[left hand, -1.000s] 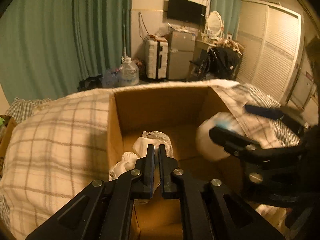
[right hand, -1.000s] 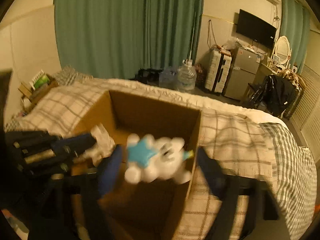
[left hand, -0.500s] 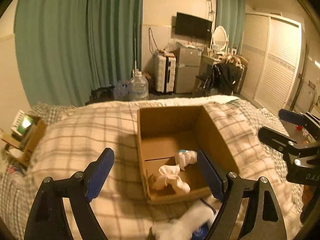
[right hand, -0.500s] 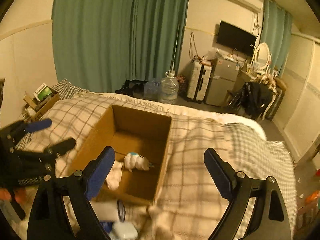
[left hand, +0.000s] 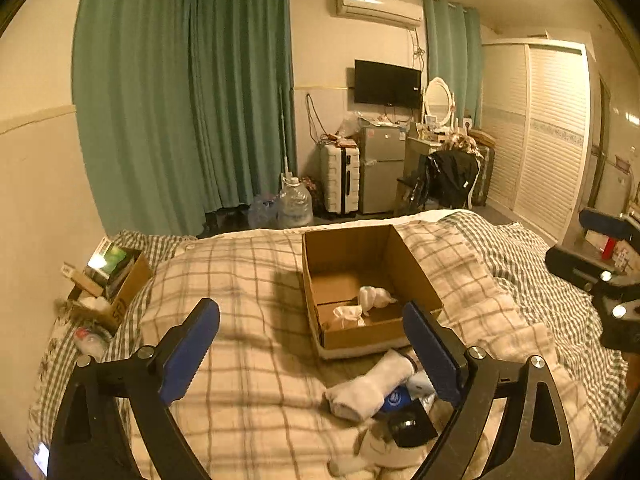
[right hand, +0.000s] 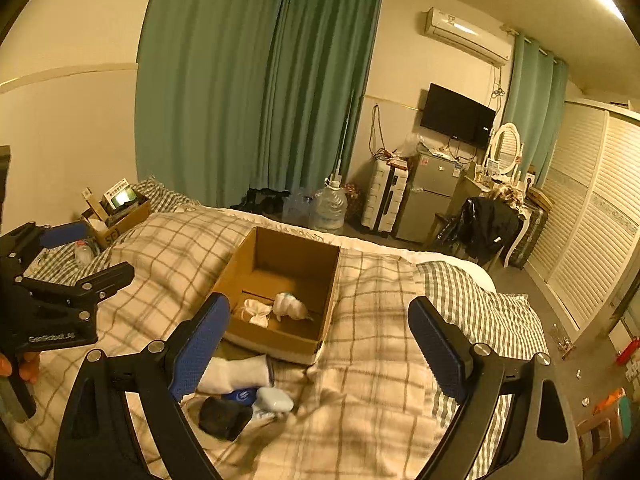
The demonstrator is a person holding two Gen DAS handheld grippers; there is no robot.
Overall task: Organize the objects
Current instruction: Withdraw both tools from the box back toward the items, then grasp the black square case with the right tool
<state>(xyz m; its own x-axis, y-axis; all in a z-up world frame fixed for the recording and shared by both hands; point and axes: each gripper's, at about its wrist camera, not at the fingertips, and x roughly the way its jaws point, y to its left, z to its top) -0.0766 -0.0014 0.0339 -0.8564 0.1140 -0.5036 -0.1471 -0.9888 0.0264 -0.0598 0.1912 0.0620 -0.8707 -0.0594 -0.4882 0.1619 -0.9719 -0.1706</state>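
An open cardboard box sits on the plaid bed. Inside lie a white plush toy and a white cloth. In front of the box lie a rolled white sock, a small black object and a blue-and-white item. My left gripper is open and empty, raised above the bed near the box. My right gripper is open and empty, also raised in front of the box.
A small box of clutter sits at the bed's left edge. Beyond the bed stand a water jug, a white suitcase, a small fridge and a chair with dark clothes. Green curtains hang behind.
The right gripper dropped the plush toy into the box and opened. Both grippers pulled back and up from the box; the left gripper went from shut to open.
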